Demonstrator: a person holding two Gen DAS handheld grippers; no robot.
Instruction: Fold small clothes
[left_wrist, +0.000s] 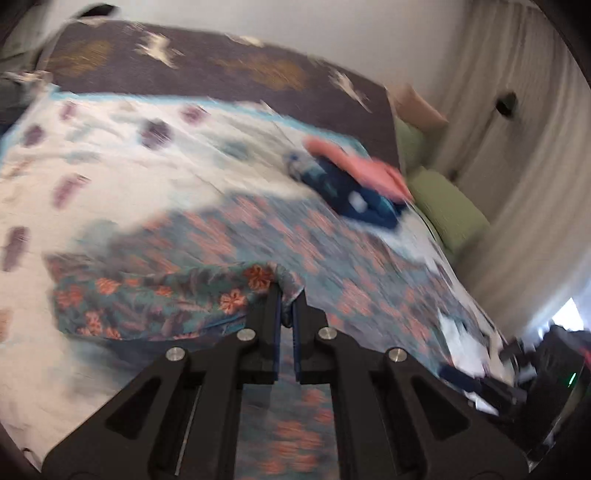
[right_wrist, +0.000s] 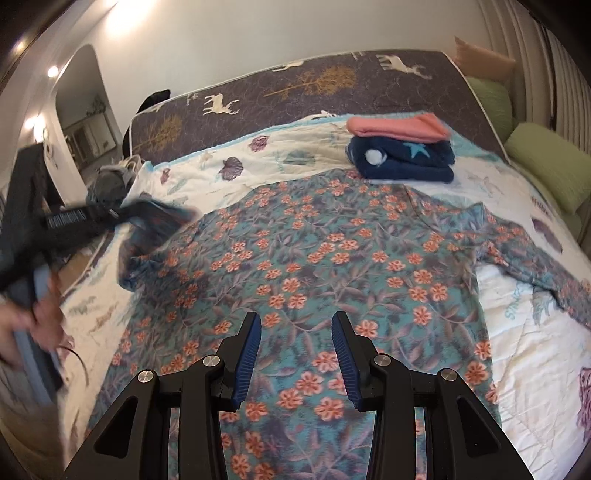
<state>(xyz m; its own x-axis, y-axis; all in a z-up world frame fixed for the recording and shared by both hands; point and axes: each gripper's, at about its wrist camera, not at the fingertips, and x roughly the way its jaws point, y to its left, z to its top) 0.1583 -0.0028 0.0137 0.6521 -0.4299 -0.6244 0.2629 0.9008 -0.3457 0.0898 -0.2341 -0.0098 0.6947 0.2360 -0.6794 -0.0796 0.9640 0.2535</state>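
A teal shirt with orange flowers lies spread flat on the white quilt. My left gripper is shut on the end of the shirt's left sleeve and holds it lifted; this view is blurred. In the right wrist view the left gripper shows at the left edge, blurred, with the sleeve hanging from it. My right gripper hovers open over the shirt's lower middle, with nothing between its fingers.
A folded stack, a pink garment on a navy one, sits on the quilt beyond the shirt. A dark deer-print mattress lies behind. Green pillows lie at the right, curtains beyond. A person's hand holds the left gripper.
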